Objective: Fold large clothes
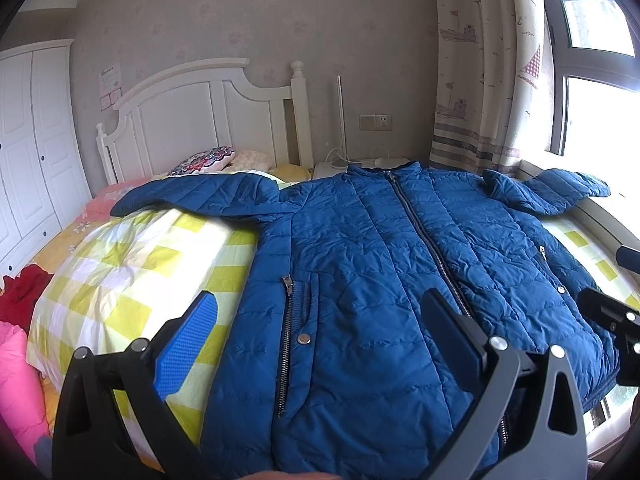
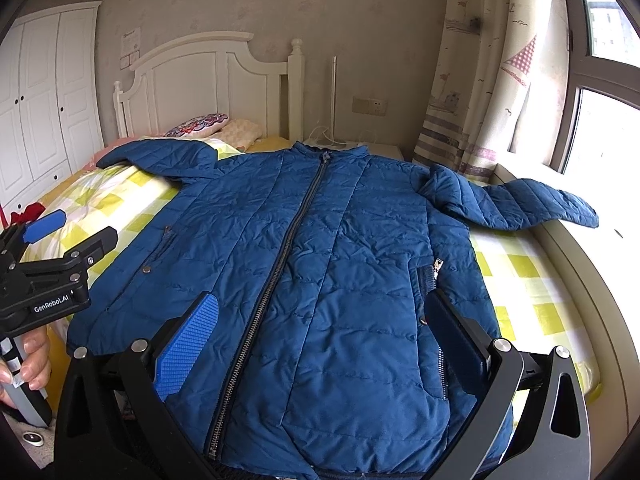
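A large blue quilted jacket (image 1: 380, 264) lies flat and zipped on the bed, front up, collar far, both sleeves spread out sideways. It also shows in the right wrist view (image 2: 320, 260). My left gripper (image 1: 320, 312) is open and empty, hovering above the jacket's lower left part near the pocket zip. My right gripper (image 2: 324, 316) is open and empty above the jacket's lower middle, near the hem. The left gripper also shows at the left edge of the right wrist view (image 2: 70, 228), and part of the right gripper shows at the right edge of the left wrist view (image 1: 612, 316).
The bed has a yellow and white checked quilt (image 1: 132, 264) and a white headboard (image 1: 192, 120) with pillows (image 1: 204, 160). A white wardrobe (image 1: 32, 140) stands left. Red and pink clothes (image 1: 20, 320) lie at the bed's left. A curtain (image 1: 480, 80) and a window sill (image 2: 592, 248) are right.
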`<state>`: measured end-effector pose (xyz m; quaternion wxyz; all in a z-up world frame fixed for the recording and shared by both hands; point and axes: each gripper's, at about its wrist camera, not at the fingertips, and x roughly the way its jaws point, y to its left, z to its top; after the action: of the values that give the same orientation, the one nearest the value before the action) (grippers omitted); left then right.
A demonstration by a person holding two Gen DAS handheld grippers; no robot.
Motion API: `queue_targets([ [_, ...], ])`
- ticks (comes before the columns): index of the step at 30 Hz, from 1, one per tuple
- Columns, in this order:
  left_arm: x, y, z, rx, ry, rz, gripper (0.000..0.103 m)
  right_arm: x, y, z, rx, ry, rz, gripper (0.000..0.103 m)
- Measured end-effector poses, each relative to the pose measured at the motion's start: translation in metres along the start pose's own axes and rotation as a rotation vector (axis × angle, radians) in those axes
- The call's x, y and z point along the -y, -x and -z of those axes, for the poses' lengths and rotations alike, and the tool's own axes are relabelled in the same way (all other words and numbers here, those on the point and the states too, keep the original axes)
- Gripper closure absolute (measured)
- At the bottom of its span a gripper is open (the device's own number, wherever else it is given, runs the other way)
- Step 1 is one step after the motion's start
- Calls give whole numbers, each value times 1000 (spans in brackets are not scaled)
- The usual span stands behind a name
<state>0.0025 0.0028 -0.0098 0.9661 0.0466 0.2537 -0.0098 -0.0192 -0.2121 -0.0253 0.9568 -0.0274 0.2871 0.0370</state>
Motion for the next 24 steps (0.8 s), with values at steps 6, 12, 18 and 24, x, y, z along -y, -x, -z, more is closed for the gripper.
queue_targets([
  [6, 3, -1, 0, -6, -8, 0, 2, 3, 0, 0, -1, -5, 6, 4],
  [12, 3, -1, 1, -6, -7, -1, 2, 5, 2, 0, 4, -9, 11, 4],
  [18, 4, -1, 0, -3, -9, -1, 2, 7, 3, 0, 7, -11, 12, 4],
  [24, 6, 0, 0, -7, -13, -1, 2, 9, 2, 0, 4, -16, 14, 4],
])
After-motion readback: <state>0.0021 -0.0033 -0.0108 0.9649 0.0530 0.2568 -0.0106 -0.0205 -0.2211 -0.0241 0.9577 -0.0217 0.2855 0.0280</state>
